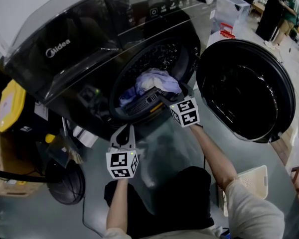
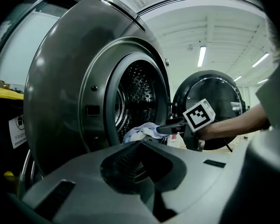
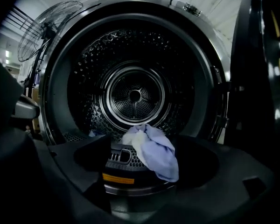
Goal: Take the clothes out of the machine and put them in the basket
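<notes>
The dark washing machine (image 1: pixel 65 49) stands with its round door (image 1: pixel 244 91) swung open to the right. A pale blue and white bundle of clothes (image 1: pixel 157 79) lies at the front lip of the drum (image 3: pixel 135 94), draped over the filter housing (image 3: pixel 119 164). My right gripper (image 1: pixel 172 92) is at the drum mouth, just in front of the clothes (image 3: pixel 154 150). Its jaws are open, and the cloth lies between and beyond them, unpressed. My left gripper (image 1: pixel 125 131) hangs lower, in front of the machine below the opening, jaws together and empty. The left gripper view shows the right gripper (image 2: pixel 172 126) beside the clothes (image 2: pixel 140 132).
A white basket (image 1: pixel 251 180) stands on the floor at the lower right, below the open door. A floor fan (image 1: pixel 65 183) is at the lower left, with a yellow object (image 1: pixel 10 103) beside the machine. Another person (image 1: pixel 289 4) stands far off at the top right.
</notes>
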Demonstrator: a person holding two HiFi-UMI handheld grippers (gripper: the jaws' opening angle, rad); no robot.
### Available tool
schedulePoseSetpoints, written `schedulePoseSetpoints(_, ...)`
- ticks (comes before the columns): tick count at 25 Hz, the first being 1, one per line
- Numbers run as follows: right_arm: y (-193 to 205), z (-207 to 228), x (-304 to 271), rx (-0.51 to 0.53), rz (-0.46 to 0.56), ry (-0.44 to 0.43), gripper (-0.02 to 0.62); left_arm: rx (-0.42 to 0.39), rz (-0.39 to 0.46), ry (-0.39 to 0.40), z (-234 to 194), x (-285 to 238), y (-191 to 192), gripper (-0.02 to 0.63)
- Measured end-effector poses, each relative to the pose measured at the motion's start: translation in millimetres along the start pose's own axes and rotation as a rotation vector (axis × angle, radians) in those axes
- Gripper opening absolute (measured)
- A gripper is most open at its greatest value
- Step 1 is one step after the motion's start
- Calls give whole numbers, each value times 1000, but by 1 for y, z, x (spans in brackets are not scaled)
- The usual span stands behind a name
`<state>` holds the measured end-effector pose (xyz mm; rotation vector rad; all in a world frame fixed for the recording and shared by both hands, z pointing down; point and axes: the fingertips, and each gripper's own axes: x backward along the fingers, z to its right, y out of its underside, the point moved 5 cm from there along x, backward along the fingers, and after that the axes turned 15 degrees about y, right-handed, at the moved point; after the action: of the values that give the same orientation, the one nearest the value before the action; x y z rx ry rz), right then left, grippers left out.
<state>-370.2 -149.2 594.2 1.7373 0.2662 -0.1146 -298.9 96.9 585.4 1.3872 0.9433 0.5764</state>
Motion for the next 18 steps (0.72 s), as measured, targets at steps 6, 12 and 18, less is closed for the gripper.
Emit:
schedulePoseSetpoints(6, 0, 1, -41, 38, -45, 19, 425, 1, -2, -6, -3, 2, 1, 18)
schedulePoseSetpoints(12, 7, -7, -70, 84, -101, 30, 424, -6, -11, -14, -6, 5, 2, 18)
schedulePoseSetpoints(18, 16, -9, -87, 45, -176, 81, 420, -9, -16, -24, -8, 8, 2, 18)
